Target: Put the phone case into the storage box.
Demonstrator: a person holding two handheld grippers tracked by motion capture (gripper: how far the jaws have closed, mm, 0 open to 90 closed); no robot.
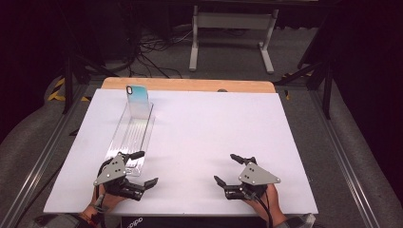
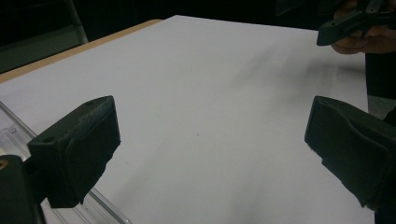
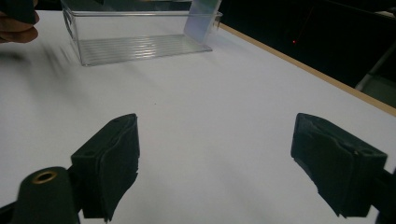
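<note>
So there's a clear tray (image 1: pixel 132 137) on the left side of the white worktop (image 1: pixel 209 137), running near to far, with a phone (image 1: pixel 138 101) leaning upright at its far end. Left gripper (image 1: pixel 142 168) sits just beside the tray's near end, right gripper (image 1: pixel 227 167) well apart; both have fingers spread, holding nothing.

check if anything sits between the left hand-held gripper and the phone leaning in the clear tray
Nothing visible does. The left hand-held gripper hovers open at the near end of the long clear plastic tray; the pale blue phone leans at its far end, with bare ribbed tray floor between.
</note>
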